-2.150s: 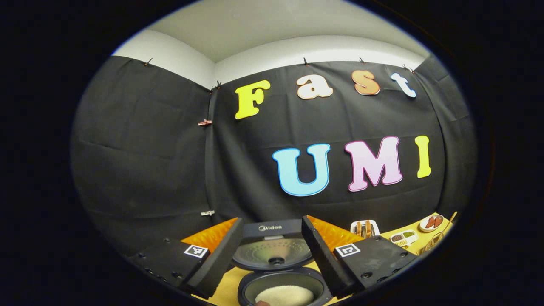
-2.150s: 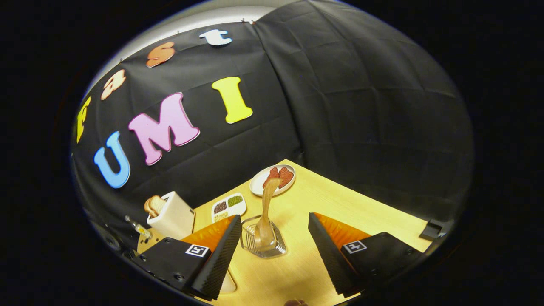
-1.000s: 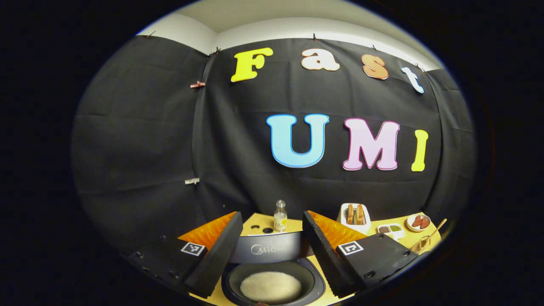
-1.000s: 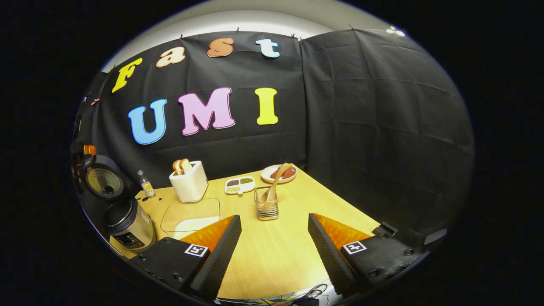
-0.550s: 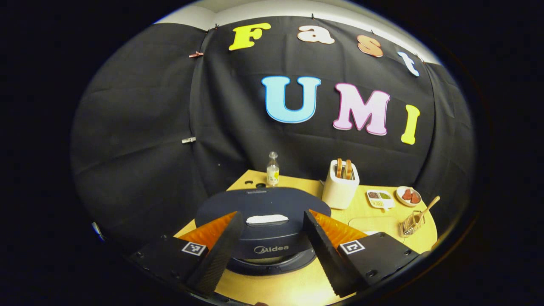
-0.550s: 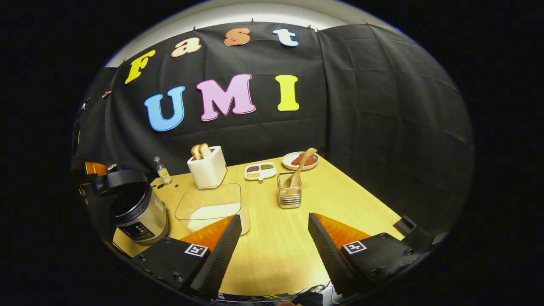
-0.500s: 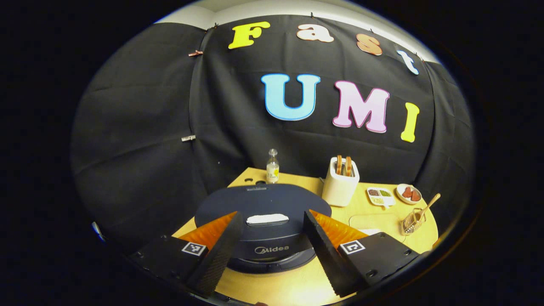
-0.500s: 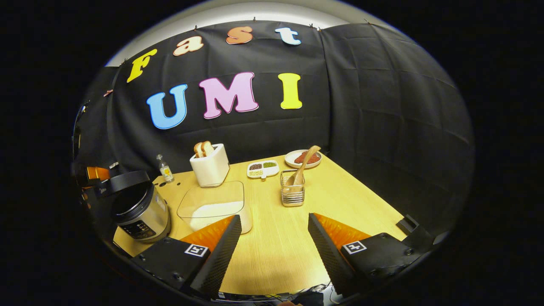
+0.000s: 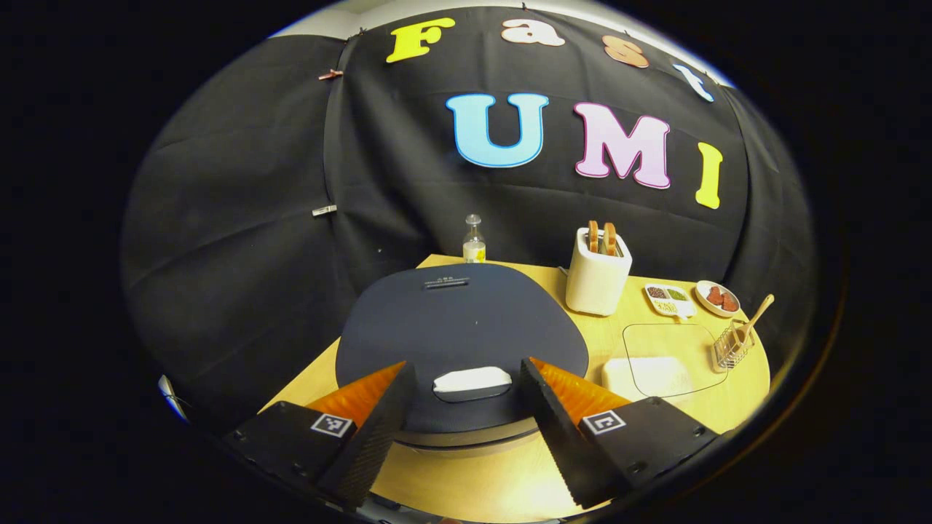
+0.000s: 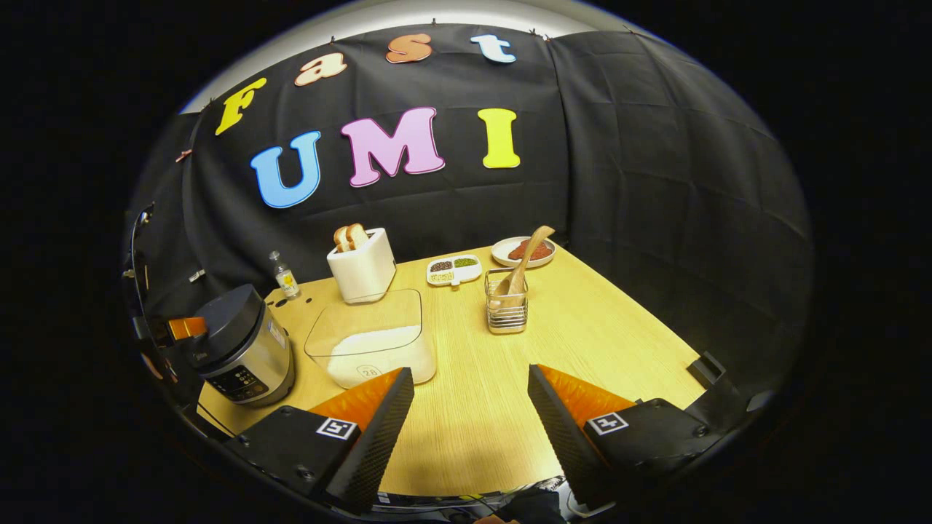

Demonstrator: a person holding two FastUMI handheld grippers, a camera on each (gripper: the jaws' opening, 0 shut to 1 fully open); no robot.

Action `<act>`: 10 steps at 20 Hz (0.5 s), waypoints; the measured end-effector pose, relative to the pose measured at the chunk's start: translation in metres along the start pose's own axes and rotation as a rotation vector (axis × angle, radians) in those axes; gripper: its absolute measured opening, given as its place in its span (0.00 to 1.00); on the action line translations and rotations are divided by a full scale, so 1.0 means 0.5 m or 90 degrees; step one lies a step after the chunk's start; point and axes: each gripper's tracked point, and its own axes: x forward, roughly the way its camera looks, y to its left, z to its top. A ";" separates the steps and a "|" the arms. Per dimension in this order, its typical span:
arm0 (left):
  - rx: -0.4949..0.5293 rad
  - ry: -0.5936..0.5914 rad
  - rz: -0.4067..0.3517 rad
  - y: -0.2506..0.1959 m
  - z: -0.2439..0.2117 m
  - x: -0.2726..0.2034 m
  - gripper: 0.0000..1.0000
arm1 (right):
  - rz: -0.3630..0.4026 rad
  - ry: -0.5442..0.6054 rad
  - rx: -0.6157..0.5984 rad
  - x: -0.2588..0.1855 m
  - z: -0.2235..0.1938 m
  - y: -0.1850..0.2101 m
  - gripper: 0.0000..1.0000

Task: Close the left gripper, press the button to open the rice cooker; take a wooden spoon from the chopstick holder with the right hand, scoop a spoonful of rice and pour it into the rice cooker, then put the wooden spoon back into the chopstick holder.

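Right gripper view: rice cooker [image 10: 240, 348] at table's [image 10: 597, 320] left edge; rice container [image 10: 375, 342] to its right. Behind it, toaster [image 10: 362, 267]; bottle [image 10: 283, 275] left of toaster. Chopstick holder [image 10: 507, 309] holds wooden spoon [image 10: 523, 266]; divided dish [image 10: 454, 268] and plate [image 10: 524, 251] behind.

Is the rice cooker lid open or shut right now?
Shut: the rice cooker lid lies flat over the pot in both views, no rice showing.

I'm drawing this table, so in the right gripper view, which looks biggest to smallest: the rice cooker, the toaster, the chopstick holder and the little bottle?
1. Rice cooker, though it sits nearer the camera, which helps.
2. Toaster.
3. Chopstick holder.
4. Little bottle, clearly the smallest.
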 end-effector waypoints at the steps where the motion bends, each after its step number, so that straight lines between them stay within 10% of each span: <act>1: 0.000 -0.002 -0.003 -0.004 -0.001 0.003 1.00 | 0.000 0.001 -0.001 0.001 -0.002 0.000 0.98; 10: 0.016 -0.016 -0.020 -0.005 -0.011 0.006 1.00 | 0.016 0.003 -0.011 0.004 -0.007 0.018 0.99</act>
